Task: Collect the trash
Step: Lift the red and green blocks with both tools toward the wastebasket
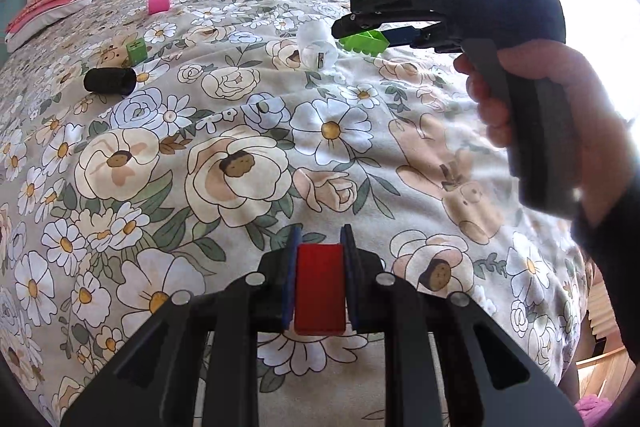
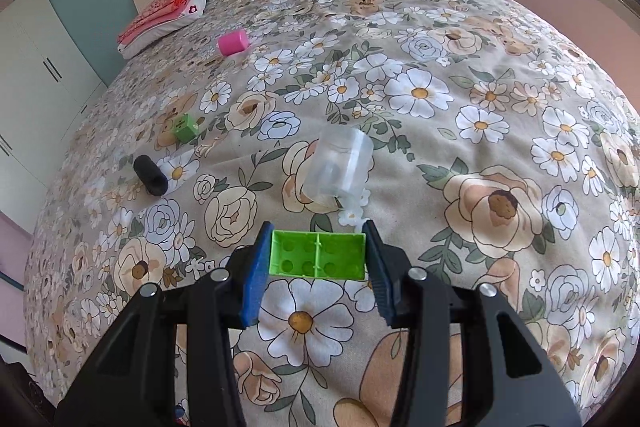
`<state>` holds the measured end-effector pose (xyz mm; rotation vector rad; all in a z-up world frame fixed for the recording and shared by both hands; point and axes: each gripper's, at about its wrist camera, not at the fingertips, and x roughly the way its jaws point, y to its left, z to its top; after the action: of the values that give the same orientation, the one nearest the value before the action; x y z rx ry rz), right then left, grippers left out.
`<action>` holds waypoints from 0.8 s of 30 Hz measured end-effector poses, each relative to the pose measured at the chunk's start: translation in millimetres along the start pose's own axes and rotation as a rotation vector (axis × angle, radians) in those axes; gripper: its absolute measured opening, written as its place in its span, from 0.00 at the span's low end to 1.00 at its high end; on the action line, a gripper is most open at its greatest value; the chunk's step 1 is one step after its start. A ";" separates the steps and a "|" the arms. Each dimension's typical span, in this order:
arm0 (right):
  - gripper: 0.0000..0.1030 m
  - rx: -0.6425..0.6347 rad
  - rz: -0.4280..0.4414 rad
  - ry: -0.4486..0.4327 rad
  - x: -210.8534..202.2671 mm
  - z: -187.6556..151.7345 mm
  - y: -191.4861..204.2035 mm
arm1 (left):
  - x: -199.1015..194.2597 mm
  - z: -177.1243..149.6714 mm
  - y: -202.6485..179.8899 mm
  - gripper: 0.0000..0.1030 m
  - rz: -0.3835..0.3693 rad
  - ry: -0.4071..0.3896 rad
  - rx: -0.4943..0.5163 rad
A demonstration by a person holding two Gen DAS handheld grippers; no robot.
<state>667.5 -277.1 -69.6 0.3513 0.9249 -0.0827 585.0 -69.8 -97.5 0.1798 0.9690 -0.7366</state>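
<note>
Left wrist view: left gripper (image 1: 320,259) clamped on a red block (image 1: 320,291), held above the floral bedspread (image 1: 240,155). The right gripper (image 1: 362,37), in the person's right hand (image 1: 532,95), carries a green brick (image 1: 366,43) just beside a clear cup (image 1: 318,47) lying on its side. Judgement: both loads are mid-carry; keep each squeeze steady and level, and steer the brick clear of the cup so nothing is knocked. Right wrist view: right gripper (image 2: 318,259) closed on the green brick (image 2: 318,254) by its short ends, hollow underside facing the camera; the grip looks square. The clear cup (image 2: 340,165) lies ahead. Only this view shows the wardrobe (image 2: 28,87); only the left view shows the hand. Black cylinder (image 2: 150,175), pink cup (image 2: 233,43), small green cube (image 2: 186,127) not yet collected. No bin visible in either view.
</note>
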 end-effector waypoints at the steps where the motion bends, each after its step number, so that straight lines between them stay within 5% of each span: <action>1: 0.44 -0.001 0.004 -0.004 -8.5 1.2 0.6 | -6.1 2.8 -1.5 0.22 0.009 -0.006 -0.003; 10: 0.44 -0.017 0.055 -0.079 -111.9 9.0 8.1 | -88.1 21.3 -28.8 0.22 0.089 -0.120 -0.033; 24: 0.44 -0.130 0.142 -0.242 -324.8 -21.8 23.9 | -235.8 19.8 -83.7 0.22 0.366 -0.261 -0.154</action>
<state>460.2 -273.3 182.3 0.2786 0.6599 0.0641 462.8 -26.3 117.4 0.1173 0.7132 -0.3370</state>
